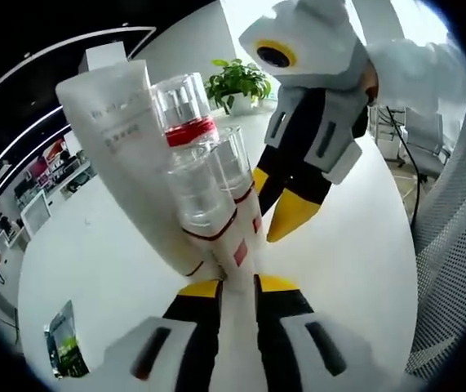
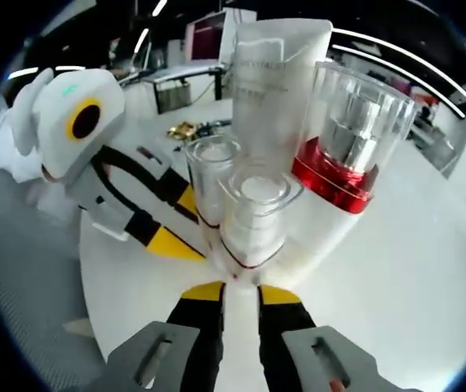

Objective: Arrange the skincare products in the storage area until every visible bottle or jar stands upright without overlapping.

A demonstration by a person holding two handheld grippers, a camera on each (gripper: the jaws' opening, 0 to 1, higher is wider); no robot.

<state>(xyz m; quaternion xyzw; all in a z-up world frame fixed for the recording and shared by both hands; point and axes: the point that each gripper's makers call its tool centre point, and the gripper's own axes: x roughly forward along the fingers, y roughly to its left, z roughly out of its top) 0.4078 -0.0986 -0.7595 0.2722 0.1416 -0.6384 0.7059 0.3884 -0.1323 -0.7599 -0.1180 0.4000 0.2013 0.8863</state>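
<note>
A tight cluster of skincare products is seen on the white table [image 1: 118,261]: a frosted white tube [image 1: 122,131] standing with its broad flat end uppermost, a clear-capped bottle with a red band [image 1: 185,114] beside it, and two smaller bottles with clear caps and thin red trim, one [image 1: 202,192] in front of the other [image 1: 234,163]. All four are packed so closely that they touch or overlap in the left gripper view, and whether each stands truly upright cannot be told through the fisheye.

The left gripper [image 1: 237,287] is held low, level with the table, its yellow-tipped black fingers closed on a white bottle body at the base of the cluster. In the right gripper view the same group is met from the other side: the tube [image 2: 277,73] behind, the red-banded bottle [image 2: 351,139] to one side, the two small bottles [image 2: 253,212] and [image 2: 210,175] nearest. The right gripper [image 2: 241,294] is likewise held low, its fingers pressed against a white bottle body between them.

Each gripper is seen in the other's view, angled down toward the cluster from the far side. Open white table is left all around the group. A potted plant [image 1: 237,82] stands at the far table edge, and a grey mesh chair [image 1: 453,245] beside the table.
</note>
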